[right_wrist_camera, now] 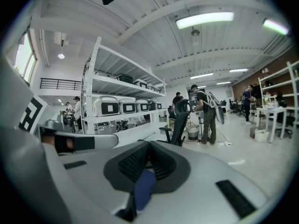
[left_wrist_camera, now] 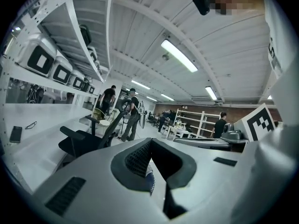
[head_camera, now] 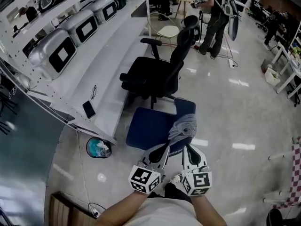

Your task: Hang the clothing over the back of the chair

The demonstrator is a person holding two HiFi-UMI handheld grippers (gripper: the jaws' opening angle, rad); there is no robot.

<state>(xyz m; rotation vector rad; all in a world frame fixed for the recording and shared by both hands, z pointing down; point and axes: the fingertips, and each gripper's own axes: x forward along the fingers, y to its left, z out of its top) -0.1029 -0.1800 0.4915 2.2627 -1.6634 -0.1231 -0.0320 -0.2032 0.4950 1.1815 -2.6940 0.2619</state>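
A blue garment with a grey bunched part hangs between my two grippers, its blue panel spread low to the left. My left gripper is shut on its edge, and blue-white cloth shows between the jaws. My right gripper is shut on it too, with blue cloth pinched in the jaws. The black office chair stands just beyond the garment, its backrest on the far right side and its seat facing the bench. The chair also shows in the left gripper view, and the chair in the right gripper view.
A long white workbench with shelves of grey devices runs along the left; a phone lies on it. A round bin sits on the floor below. A white stool and a standing person are behind the chair.
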